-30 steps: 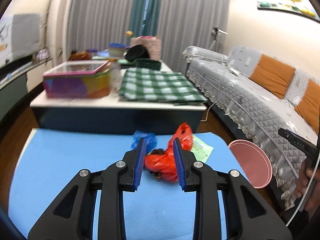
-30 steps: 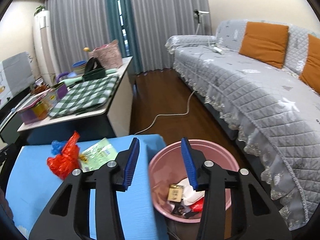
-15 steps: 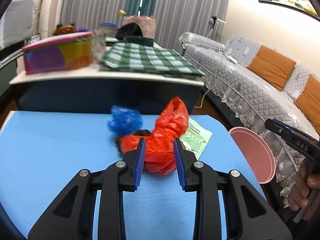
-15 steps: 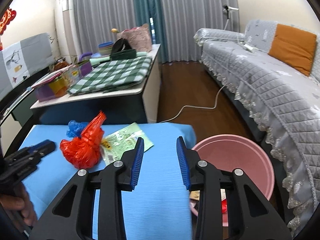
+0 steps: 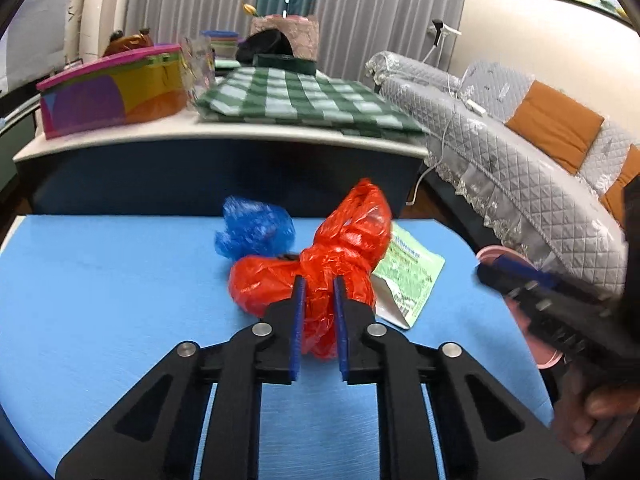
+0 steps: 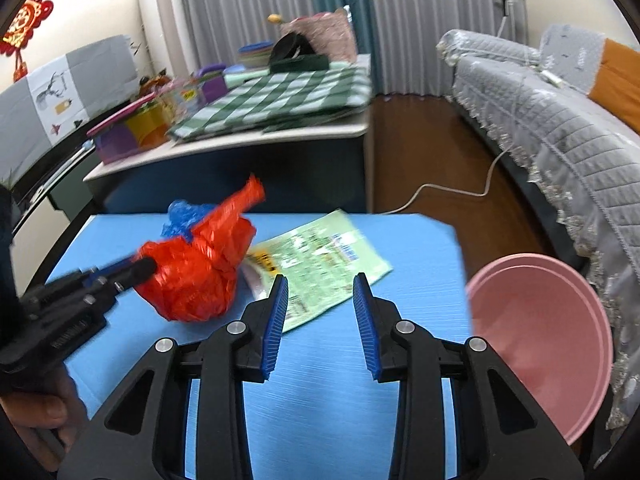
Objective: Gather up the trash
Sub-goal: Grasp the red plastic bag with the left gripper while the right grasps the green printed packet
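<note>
Red bag [image 5: 316, 276] lying crosswise, knotted tail up-right, left gripper [image 5: 317, 304] jaws just clenched on it

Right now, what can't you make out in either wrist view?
- Inside of the pink plastic bin: right wrist view, its own tilted rim hides it.
- Crumpled blue plastic bag: right wrist view, mostly behind the red plastic bag.
- Green printed wrapper: text blurred, near edge under the red bag.
</note>
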Demonstrator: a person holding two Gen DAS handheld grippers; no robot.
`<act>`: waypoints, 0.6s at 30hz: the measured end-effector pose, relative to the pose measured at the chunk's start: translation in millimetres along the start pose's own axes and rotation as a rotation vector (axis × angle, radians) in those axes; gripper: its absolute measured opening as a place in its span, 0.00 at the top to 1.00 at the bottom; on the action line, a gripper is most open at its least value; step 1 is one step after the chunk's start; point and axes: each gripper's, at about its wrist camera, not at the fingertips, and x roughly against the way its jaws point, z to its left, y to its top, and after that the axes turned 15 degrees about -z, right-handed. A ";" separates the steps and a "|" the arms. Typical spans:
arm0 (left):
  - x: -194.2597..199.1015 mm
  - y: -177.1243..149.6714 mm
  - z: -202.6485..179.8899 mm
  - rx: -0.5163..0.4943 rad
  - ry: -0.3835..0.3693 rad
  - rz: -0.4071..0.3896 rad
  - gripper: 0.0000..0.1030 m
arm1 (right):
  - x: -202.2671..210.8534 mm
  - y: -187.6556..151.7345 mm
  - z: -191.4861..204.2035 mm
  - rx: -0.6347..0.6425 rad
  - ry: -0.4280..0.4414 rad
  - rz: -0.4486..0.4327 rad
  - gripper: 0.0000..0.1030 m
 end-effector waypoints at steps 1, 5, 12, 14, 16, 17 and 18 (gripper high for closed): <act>3.8 3.2 2.6 0.002 0.001 -0.011 0.89 | -4.2 -1.5 3.6 0.003 0.006 0.007 0.67; 13.6 11.3 12.6 0.009 0.018 -0.033 0.90 | -22.1 -9.0 19.6 0.020 0.025 0.039 0.65; 21.2 12.6 32.6 0.033 0.034 -0.033 0.90 | -50.3 -22.9 35.8 0.048 0.020 0.100 0.60; 21.7 11.6 37.0 0.041 0.035 -0.029 0.90 | -57.3 -25.9 38.9 0.062 0.003 0.114 0.60; 22.1 10.9 39.4 0.042 0.037 -0.028 0.90 | -62.0 -27.7 39.3 0.068 -0.012 0.122 0.60; 22.7 10.8 40.7 0.043 0.037 -0.028 0.90 | -63.9 -28.3 39.2 0.070 -0.021 0.126 0.63; 23.8 10.5 42.0 0.045 0.037 -0.029 0.90 | -65.8 -28.3 39.3 0.071 -0.026 0.128 0.69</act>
